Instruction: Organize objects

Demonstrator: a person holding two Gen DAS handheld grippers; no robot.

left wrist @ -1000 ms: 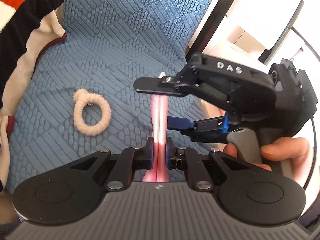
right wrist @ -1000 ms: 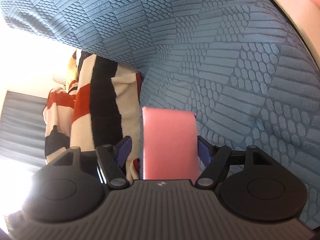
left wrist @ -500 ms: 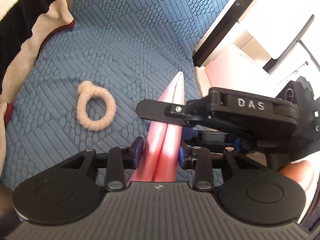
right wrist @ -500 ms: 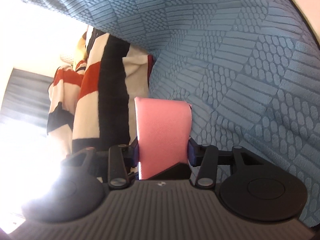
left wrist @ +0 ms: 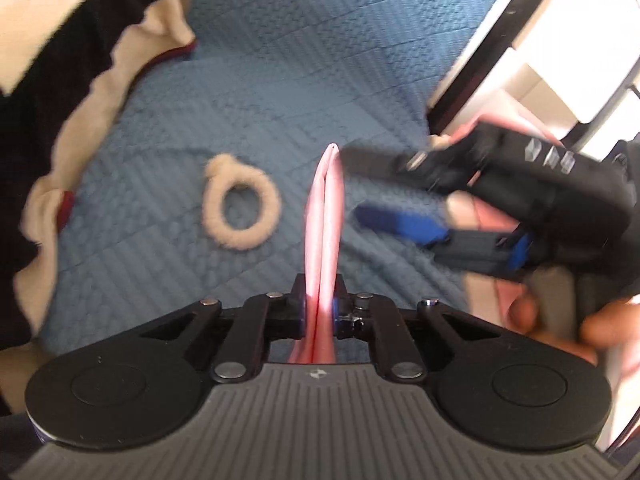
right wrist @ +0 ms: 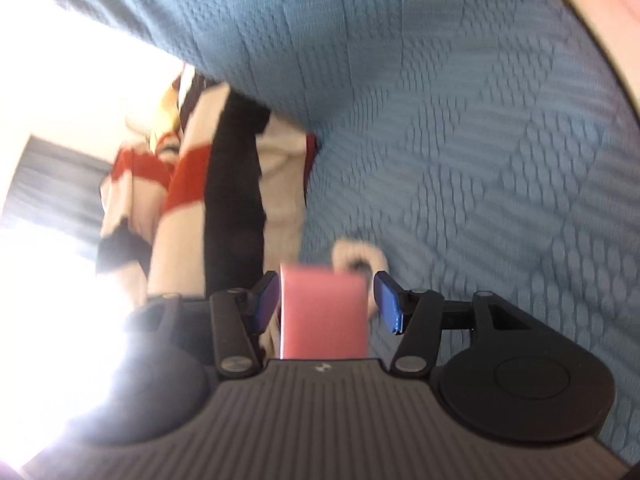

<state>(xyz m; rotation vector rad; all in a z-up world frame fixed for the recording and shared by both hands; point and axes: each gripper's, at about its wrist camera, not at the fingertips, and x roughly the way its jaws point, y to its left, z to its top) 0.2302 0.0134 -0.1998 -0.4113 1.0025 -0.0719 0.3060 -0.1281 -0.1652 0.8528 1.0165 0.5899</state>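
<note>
My left gripper (left wrist: 318,308) is shut on a folded pink sheet (left wrist: 324,208), which sticks out edge-on, away from the camera, over the blue textured bedcover (left wrist: 320,80). In the left wrist view my right gripper (left wrist: 372,190) is blurred, just right of the sheet's tip and apart from it. In the right wrist view the pink sheet (right wrist: 324,316) stands flat between the blue pads (right wrist: 388,304) with a gap on each side; the right gripper (right wrist: 326,296) has its jaws opening. A cream fluffy hair tie (left wrist: 240,212) lies on the cover left of the sheet.
A black, red and cream striped blanket (left wrist: 60,60) is bunched along the left of the bedcover. White furniture with a dark frame (left wrist: 560,40) stands past the bed's right edge. A person's hand (left wrist: 600,320) holds the right gripper's handle. Bright window light fills the left of the right wrist view.
The right gripper's jaws have let go of the pink sheet and it has drawn back to the right. The left jaws widened briefly, then shut on the sheet again.
</note>
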